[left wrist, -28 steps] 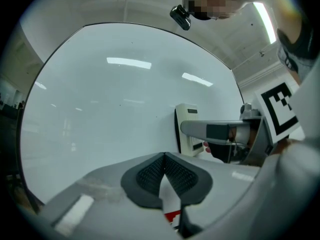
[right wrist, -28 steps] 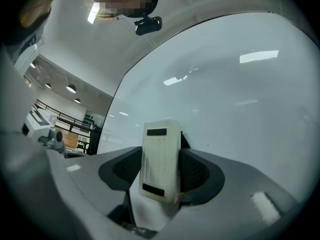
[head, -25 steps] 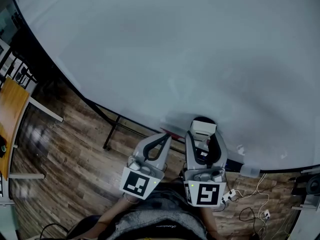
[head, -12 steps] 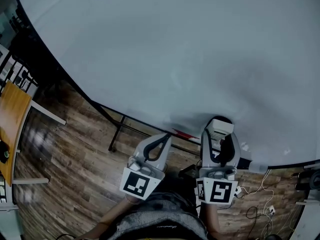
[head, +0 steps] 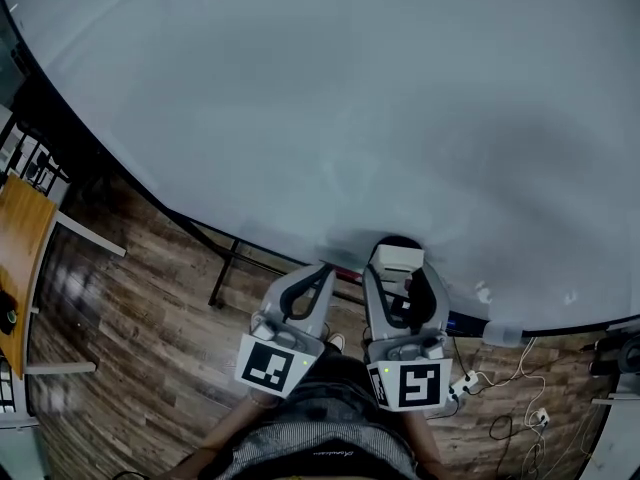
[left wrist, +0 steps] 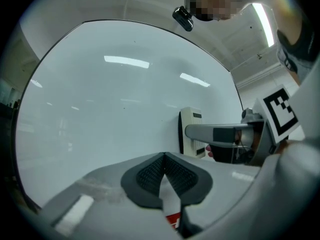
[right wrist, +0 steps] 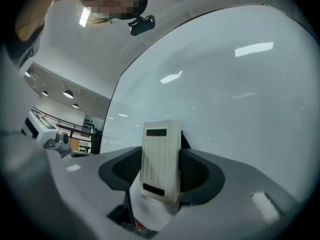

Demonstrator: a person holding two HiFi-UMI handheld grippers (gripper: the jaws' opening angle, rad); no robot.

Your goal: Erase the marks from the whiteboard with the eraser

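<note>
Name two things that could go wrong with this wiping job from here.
The white rectangular plastic eraser is pinched only by its narrow sides in the right gripper; pressing on the glossy whiteboard may twist it loose. The shut left gripper sits close beside it, so a leftward stroke might bump it.

**Right gripper clamping the eraser at the whiteboard**

The right gripper (right wrist: 161,173) is gripping the eraser (right wrist: 161,161) between its two dark ribbed pads (right wrist: 124,172), one jaw pressing on each long side; the eraser is standing upright and leaning slightly, showing its cream ribbed back with a dark strip near the top and another near the bottom; a dark layer is peeking out behind its right edge, facing the whiteboard (right wrist: 245,104); the board is filling the right and far part of the scene and reflecting streaks of light; to the far left, ceiling lamps (right wrist: 68,94) are glowing above a railing (right wrist: 50,118); a head camera (right wrist: 142,24) is looking down from above.
</note>
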